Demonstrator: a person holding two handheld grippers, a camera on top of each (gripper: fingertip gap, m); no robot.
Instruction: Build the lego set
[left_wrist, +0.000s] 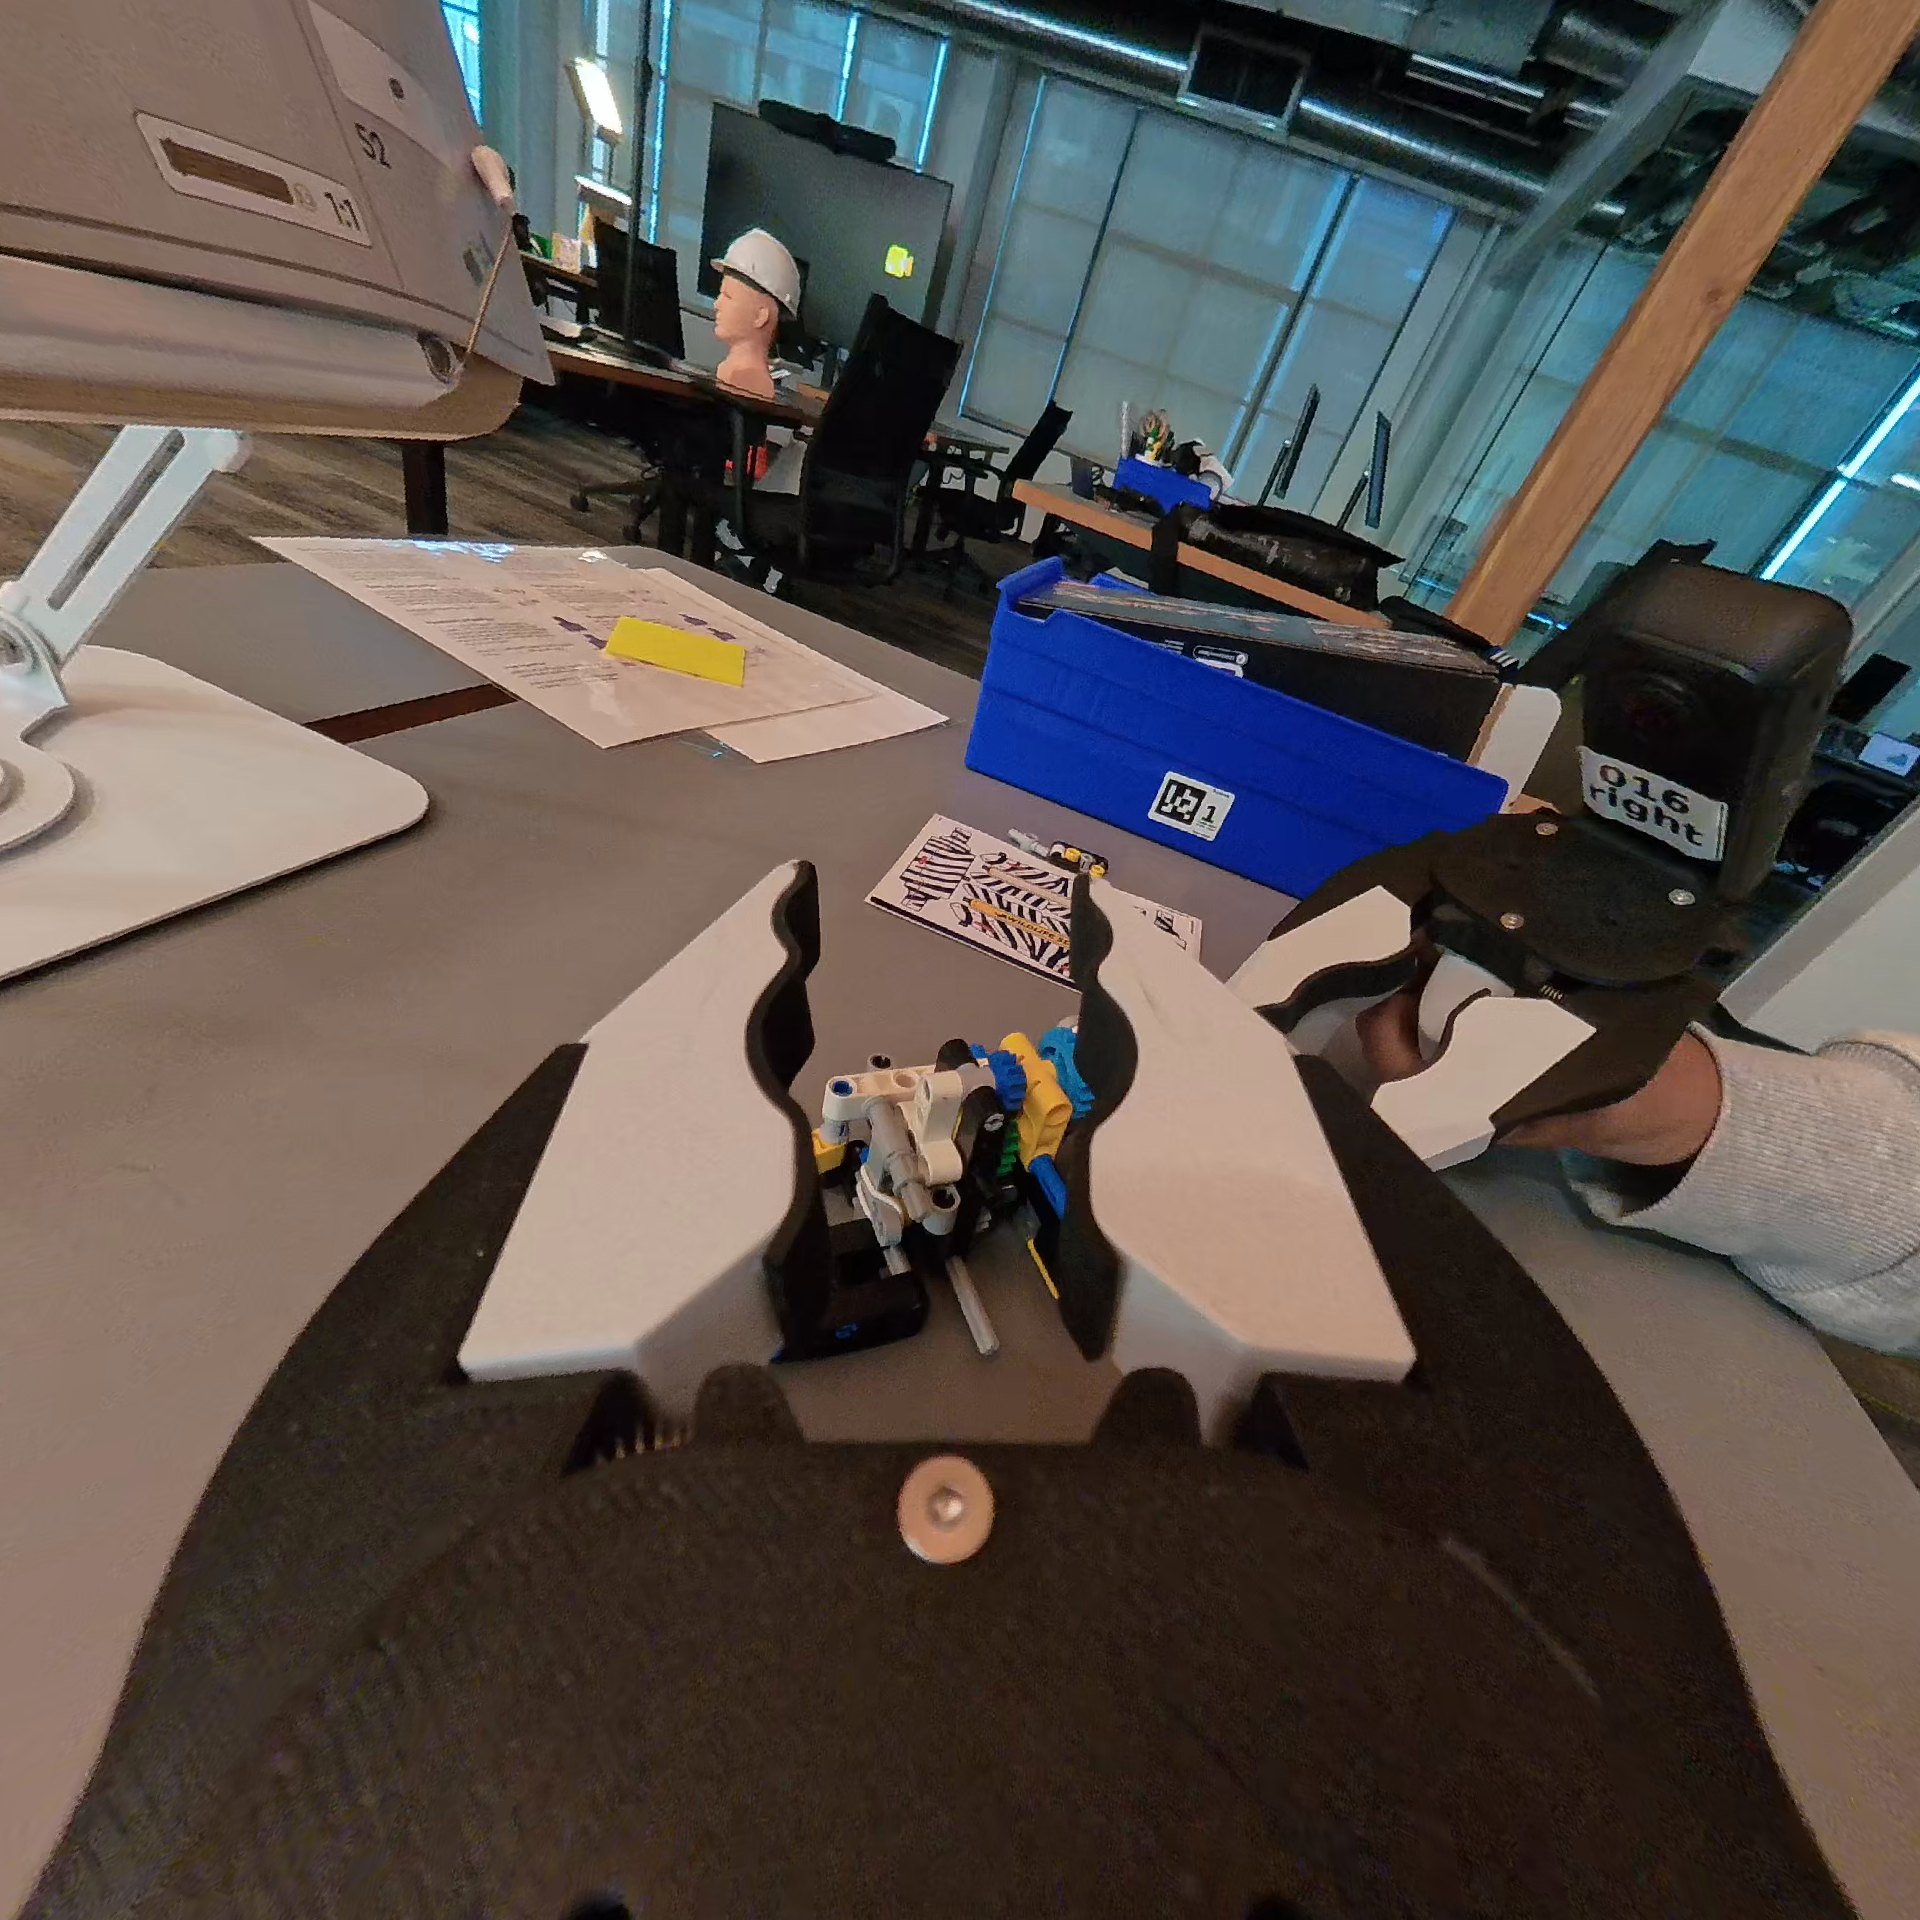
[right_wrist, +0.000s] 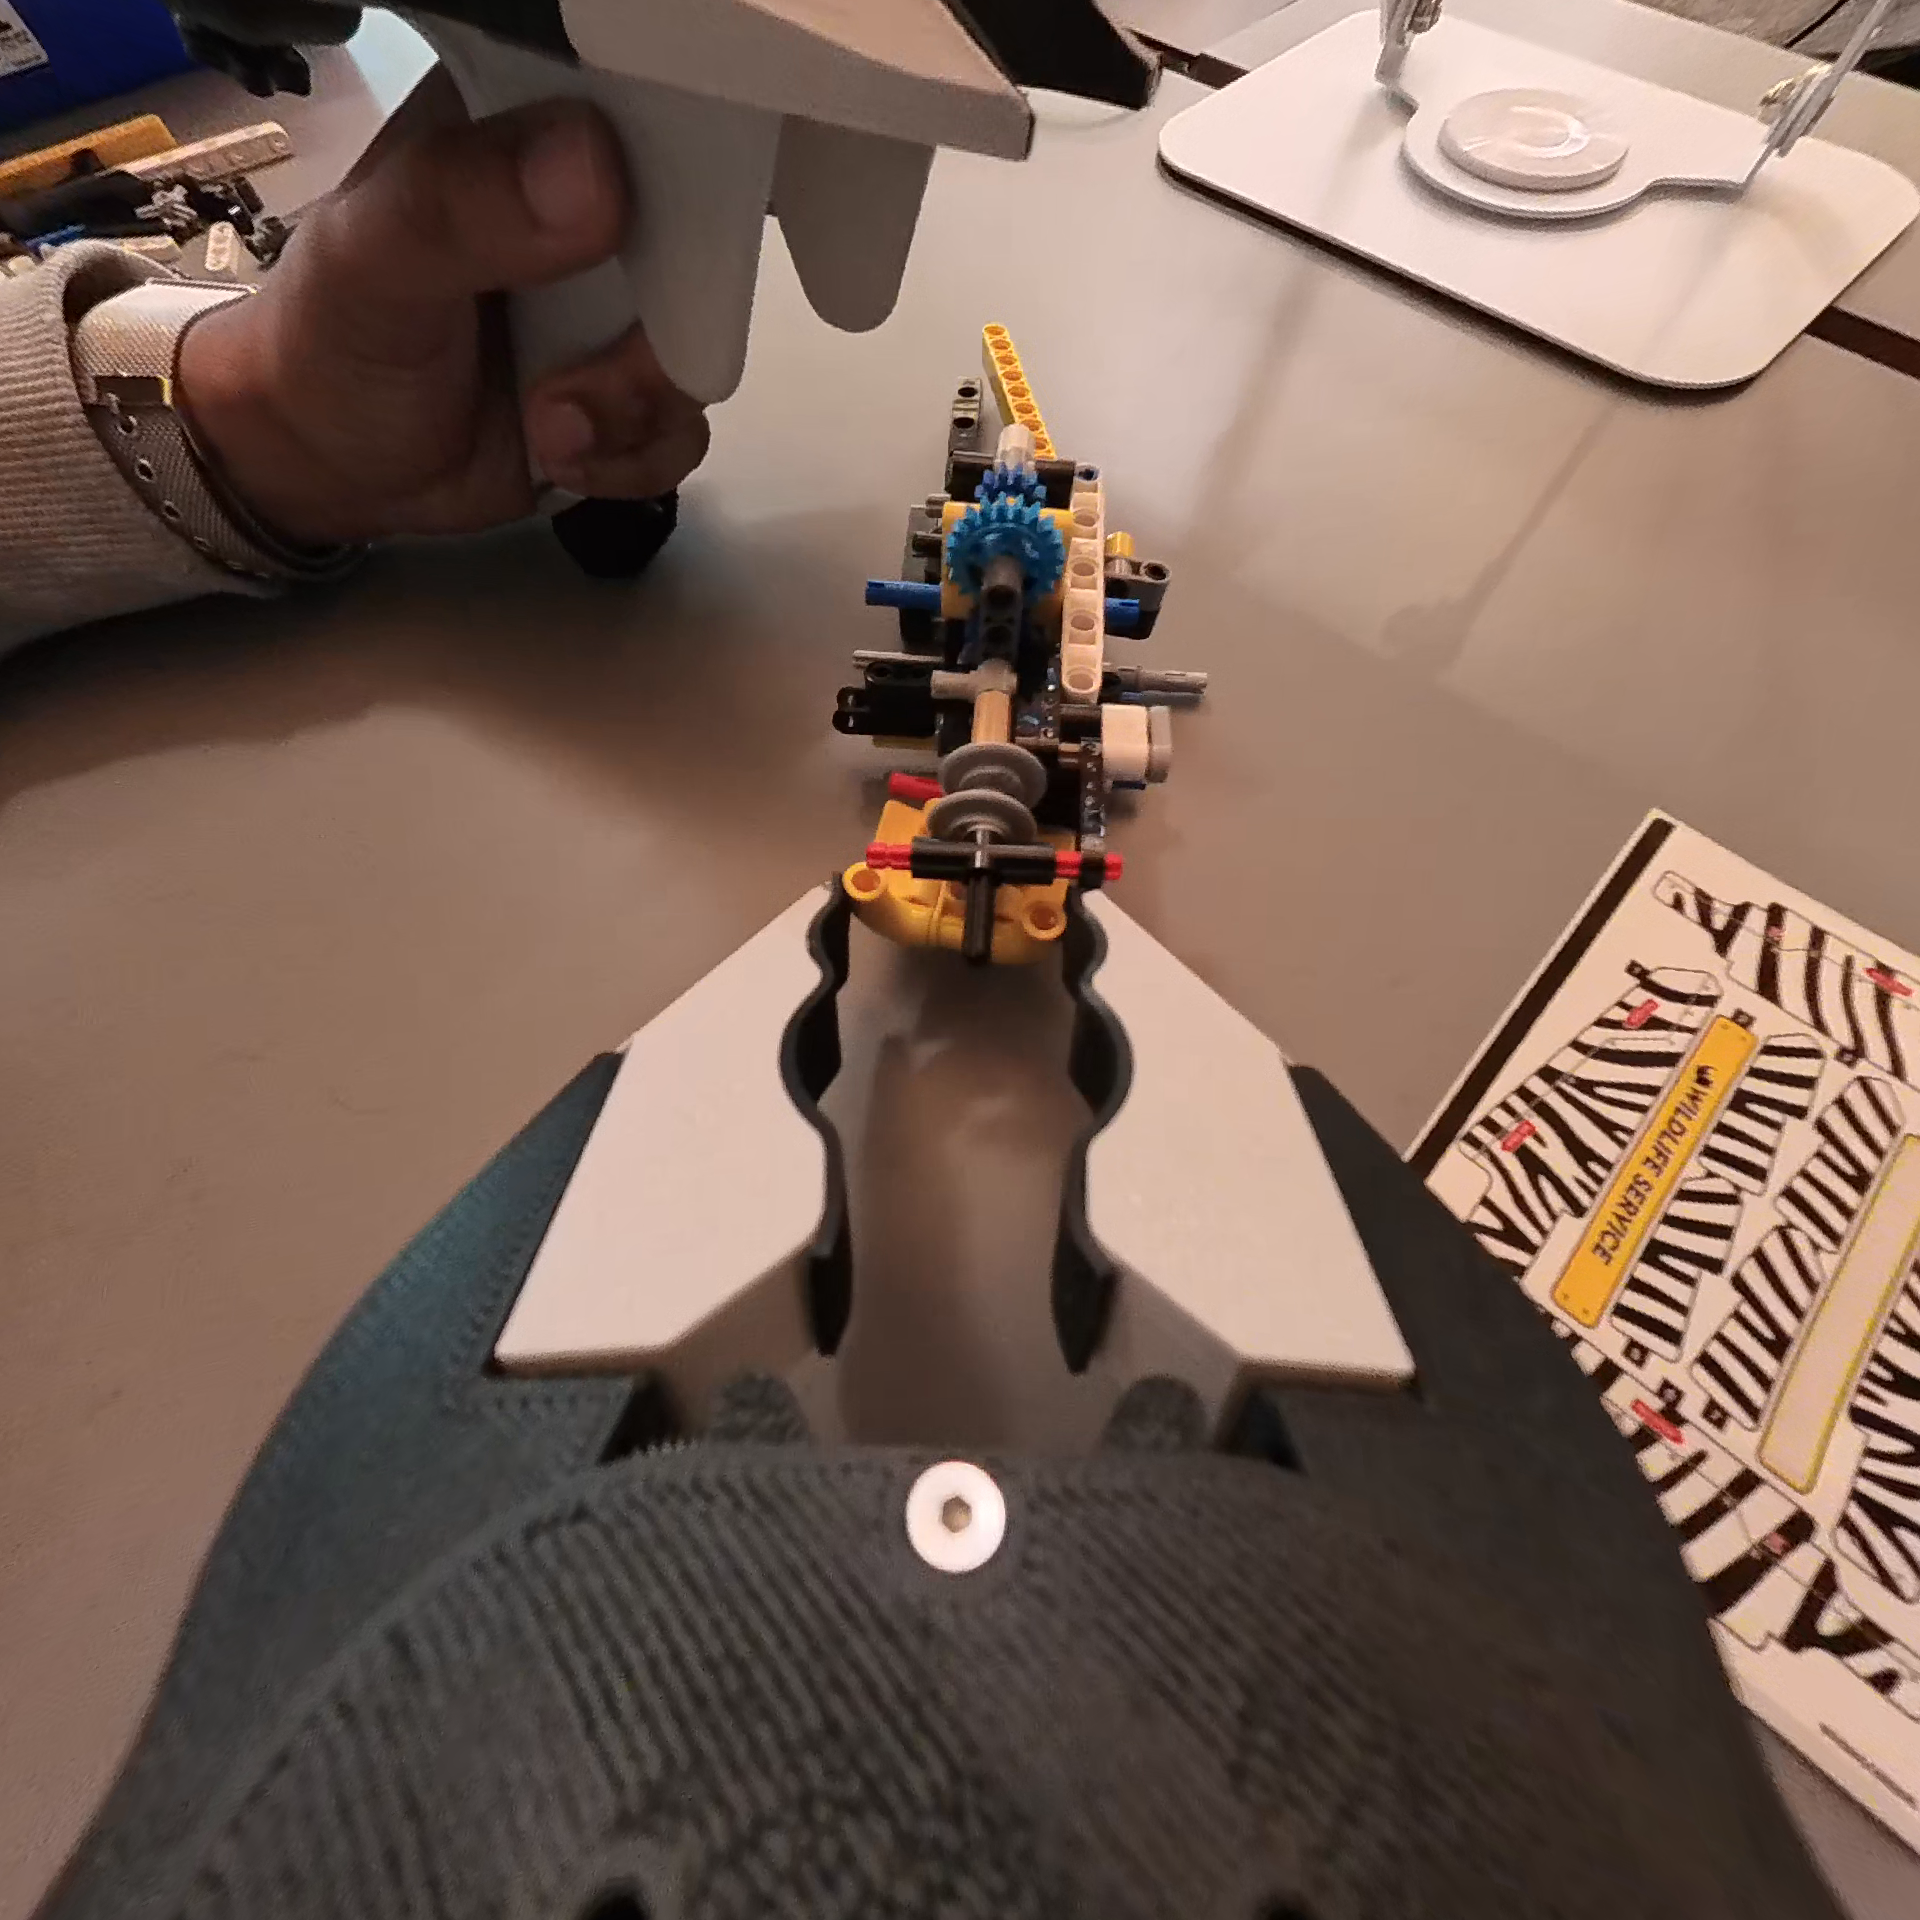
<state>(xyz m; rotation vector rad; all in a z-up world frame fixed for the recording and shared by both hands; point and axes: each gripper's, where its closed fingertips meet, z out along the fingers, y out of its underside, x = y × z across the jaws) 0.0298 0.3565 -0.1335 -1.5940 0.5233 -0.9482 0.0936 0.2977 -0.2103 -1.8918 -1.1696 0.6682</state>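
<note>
sitting on the grey table (right_wrist: 312, 987), the partly built lego assembly (right_wrist: 1023, 665) lies lengthwise, running away from the right gripper (right_wrist: 961, 914). right fingers are parted with the wavy black pads (right_wrist: 821, 997) either side of the assembly's near yellow end; they flank that end closely, but contact can't be confirmed, and nothing looks clamped.

left wrist view: left gripper (left_wrist: 940, 883) fingers are spread wide, lego assembly (left_wrist: 940, 1153) sits in the gap between them. the right-hand pad (left_wrist: 1101, 1049) is against or just beside the blue gear side; the left-hand pad looks clear of the white parts. can't say it's gripping, jaws look open around it rather than closed on it.

assembly detail: blue gear (right_wrist: 1000, 545) mid-body, two grey pulley discs (right_wrist: 982, 795) on an axle nearer the right gripper, black cross axle with red tips (right_wrist: 987, 860) at the yellow end, yellow beam (right_wrist: 1018, 384) sticking out the far end.

zebra-striped sticker sheet (right_wrist: 1704, 1247) lies flat on the table to the right of the right gripper. blue bin (left_wrist: 1195, 738) stands farther back, sticker sheet (left_wrist: 1018, 899) between it and the left gripper. white stand base (right_wrist: 1538, 197) at the far corner. loose parts (right_wrist: 135, 208) are heaped behind the person's left hand (right_wrist: 416, 343), which holds the left gripper's handle.
</note>
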